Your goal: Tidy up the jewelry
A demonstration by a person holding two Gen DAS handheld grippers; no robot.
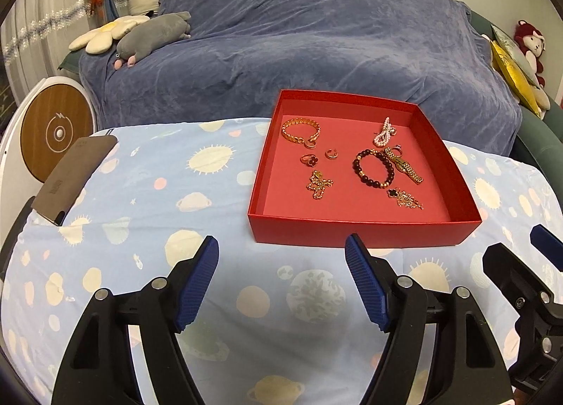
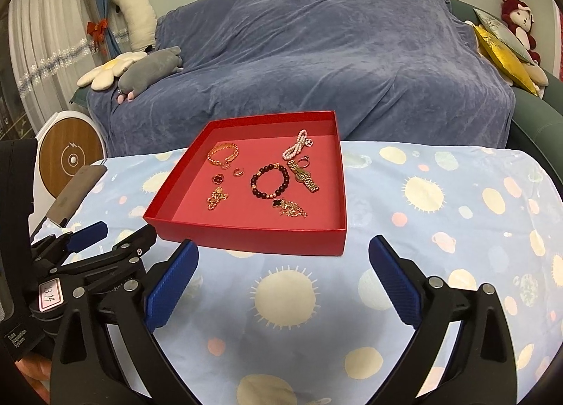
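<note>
A shallow red box (image 1: 362, 230) (image 2: 246, 237) stands on the blue planet-print tablecloth. Inside lie a gold chain bracelet (image 1: 301, 131) (image 2: 222, 155), a dark bead bracelet (image 1: 373, 167) (image 2: 270, 181), a pink pearl piece (image 1: 383, 132) (image 2: 295, 146), a gold watch band (image 1: 404, 165) (image 2: 305, 178), two rings (image 1: 318, 156) (image 2: 227, 175) and gold chains (image 1: 318, 185) (image 2: 216, 198). My left gripper (image 1: 281, 283) is open and empty, in front of the box. My right gripper (image 2: 283, 281) is open and empty, also in front of the box. Each shows in the other's view (image 1: 527, 264) (image 2: 109, 239).
A brown flat case (image 1: 72, 178) (image 2: 70, 195) lies at the table's left edge. A round white and wood device (image 1: 52, 130) stands left of the table. A sofa under a blue cover (image 1: 299, 45) with plush toys is behind.
</note>
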